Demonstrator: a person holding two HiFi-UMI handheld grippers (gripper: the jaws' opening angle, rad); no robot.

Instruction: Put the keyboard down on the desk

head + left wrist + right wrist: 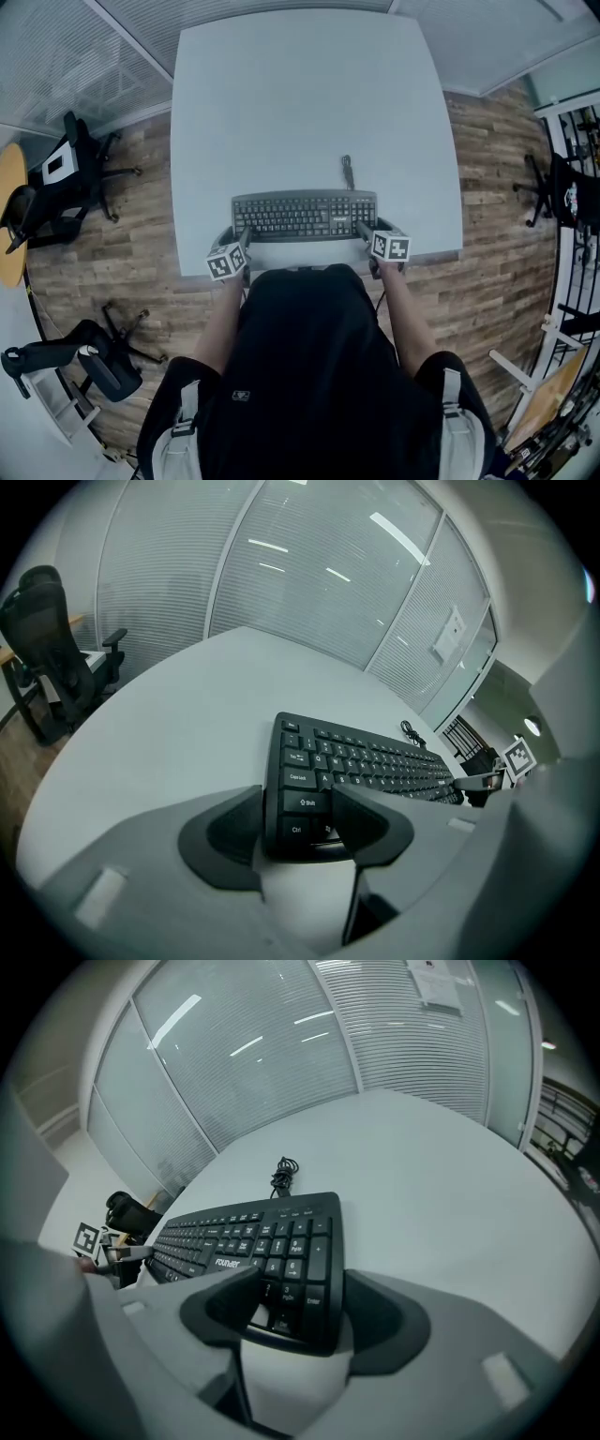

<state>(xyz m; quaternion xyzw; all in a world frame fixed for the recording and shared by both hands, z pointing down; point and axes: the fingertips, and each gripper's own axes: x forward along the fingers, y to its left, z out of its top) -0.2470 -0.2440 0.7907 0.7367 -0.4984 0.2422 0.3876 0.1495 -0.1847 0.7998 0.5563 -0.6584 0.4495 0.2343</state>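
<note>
At the far left a black office chair (pixel 75 178) stands on the wooden floor (pixel 141 216), beside the pale surface (pixel 300 103). The left tongs (pixel 298 801) reach in over the near edge of the surface, angled down at the left end of the keyboard (pixel 305 216). Their jaws stand wide. One is just outside the keyboard's left edge and the other is above the Shift and Ctrl keys. That corner sits between them, and the pads do not appear to press on it.

The black keyboard lies flat on the surface, close to its near edge and straight in front of the person, with its long side running left to right. Behind its right half, the bundled cable (pixel 348 172) rests on the surface.

The right tongs (pixel 302 1283) mirror the left. They point down at the keyboard's right end with jaws spread wide, one over the number pad and one just beside the right edge. The corner lies between them, and no squeeze shows. Further right, a dark chair (pixel 553 197) stands on the wooden floor.
</note>
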